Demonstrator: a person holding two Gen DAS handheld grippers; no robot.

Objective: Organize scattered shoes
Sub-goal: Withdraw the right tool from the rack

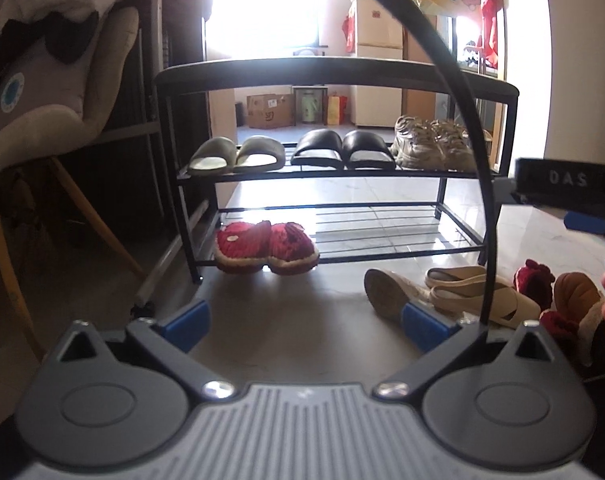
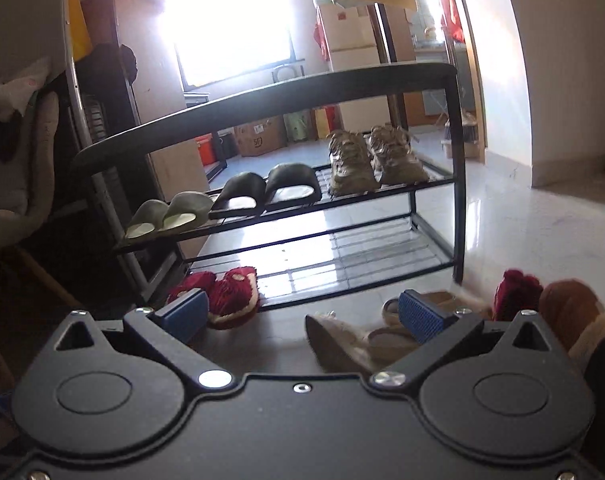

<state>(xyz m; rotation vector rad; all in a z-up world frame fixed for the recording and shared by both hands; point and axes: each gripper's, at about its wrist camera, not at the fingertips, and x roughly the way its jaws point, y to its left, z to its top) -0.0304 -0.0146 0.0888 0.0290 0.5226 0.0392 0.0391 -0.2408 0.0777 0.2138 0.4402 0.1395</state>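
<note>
Beige flats (image 1: 478, 294) and a red-and-brown fuzzy pair (image 1: 558, 296) are scattered on the floor (image 1: 286, 312) just off the front right corner of the black shoe rack (image 1: 334, 76). One flat is tipped over, sole showing.

Upper shelf is packed edge to edge: grey slides (image 1: 238, 154), black slides (image 1: 342, 148), tan sneakers (image 1: 434, 144). On the bottom shelf only the red slippers (image 1: 266, 246) are parked at the left end, so everything to their right is open wire.

Left gripper (image 1: 306, 322) and right gripper (image 2: 302, 316) are both held above bare floor in front of the rack, jaws spread wide, nothing gripped. A chair (image 1: 62, 120) crowds the rack's left side.
</note>
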